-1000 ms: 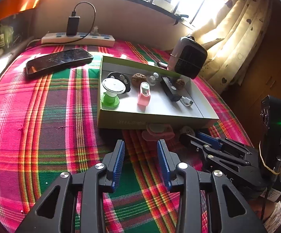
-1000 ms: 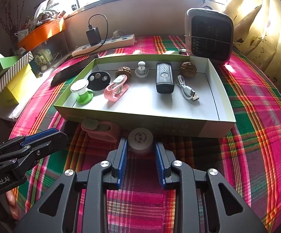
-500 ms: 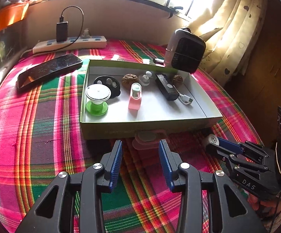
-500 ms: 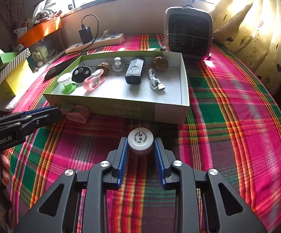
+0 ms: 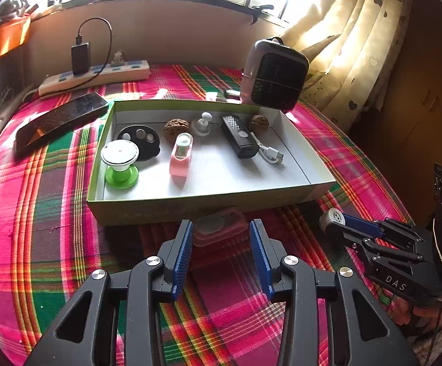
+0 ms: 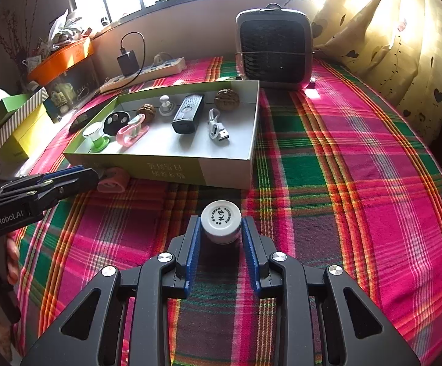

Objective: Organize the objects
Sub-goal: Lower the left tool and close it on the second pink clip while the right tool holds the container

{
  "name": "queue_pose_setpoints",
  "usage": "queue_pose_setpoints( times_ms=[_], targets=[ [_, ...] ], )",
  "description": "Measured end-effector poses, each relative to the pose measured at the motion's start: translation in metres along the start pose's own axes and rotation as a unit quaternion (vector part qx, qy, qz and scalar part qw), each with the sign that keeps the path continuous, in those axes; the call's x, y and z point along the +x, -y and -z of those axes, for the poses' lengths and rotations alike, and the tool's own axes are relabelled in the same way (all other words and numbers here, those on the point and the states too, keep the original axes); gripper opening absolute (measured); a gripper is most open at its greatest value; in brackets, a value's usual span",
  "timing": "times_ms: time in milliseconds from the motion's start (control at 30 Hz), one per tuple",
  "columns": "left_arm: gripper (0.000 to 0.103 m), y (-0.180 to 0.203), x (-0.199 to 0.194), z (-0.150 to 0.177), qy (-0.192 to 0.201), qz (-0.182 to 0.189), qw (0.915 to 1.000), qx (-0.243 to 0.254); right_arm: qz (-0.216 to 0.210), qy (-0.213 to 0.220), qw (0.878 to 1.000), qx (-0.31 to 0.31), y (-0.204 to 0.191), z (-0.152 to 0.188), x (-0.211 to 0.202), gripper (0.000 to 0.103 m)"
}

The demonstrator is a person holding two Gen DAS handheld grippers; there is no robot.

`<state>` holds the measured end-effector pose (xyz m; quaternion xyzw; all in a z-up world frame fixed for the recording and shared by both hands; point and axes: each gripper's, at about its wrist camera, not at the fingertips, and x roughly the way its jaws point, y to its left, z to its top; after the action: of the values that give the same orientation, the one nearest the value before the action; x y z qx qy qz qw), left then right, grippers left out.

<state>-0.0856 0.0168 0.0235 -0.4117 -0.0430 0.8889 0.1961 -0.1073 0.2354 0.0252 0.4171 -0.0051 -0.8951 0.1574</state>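
The left claw [image 5: 221, 238], spread and empty, points at a pink clip [image 5: 219, 228] lying crosswise just beyond its tips, against the tray's [image 5: 190, 210] near wall. The right claw [image 6: 221, 235] pinches a white-capped jar [image 6: 221, 221].

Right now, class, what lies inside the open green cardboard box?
Inside the green box: a green-based spool, black disc, pink clip, two walnuts, white knob, black device and USB cable. Anything beneath these is hidden.
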Motion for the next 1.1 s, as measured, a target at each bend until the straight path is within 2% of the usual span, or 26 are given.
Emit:
queue_pose_setpoints(
  times_ms=[167,267,400,567,900,1100],
  targets=[
    [0.037,0.021,-0.003,0.008,-0.008,0.013,0.9996,0.022,-0.008,0.002,1.000,0.003,0.004,0.000,-0.001,0.029],
    [0.037,0.027,-0.006,0.009,0.000,-0.001,0.9994,0.034,-0.008,0.002,1.000,0.000,0.004,0.001,-0.002,0.029],
    [0.037,0.014,-0.010,0.006,0.009,-0.026,0.9994,0.020,-0.010,0.002,1.000,0.001,0.007,0.002,-0.003,0.028],
    [0.038,-0.002,-0.005,-0.003,0.011,-0.032,0.9994,0.006,-0.015,-0.001,1.000,0.006,0.008,0.002,-0.002,0.028],
    [0.039,0.007,0.007,-0.007,-0.002,-0.004,0.9997,0.023,-0.018,-0.006,1.000,0.010,0.010,0.002,0.000,0.029],
    [0.039,0.025,0.004,0.002,-0.016,0.030,0.9985,0.042,-0.018,-0.005,1.000,0.011,0.010,0.002,0.000,0.029]
  ],
)
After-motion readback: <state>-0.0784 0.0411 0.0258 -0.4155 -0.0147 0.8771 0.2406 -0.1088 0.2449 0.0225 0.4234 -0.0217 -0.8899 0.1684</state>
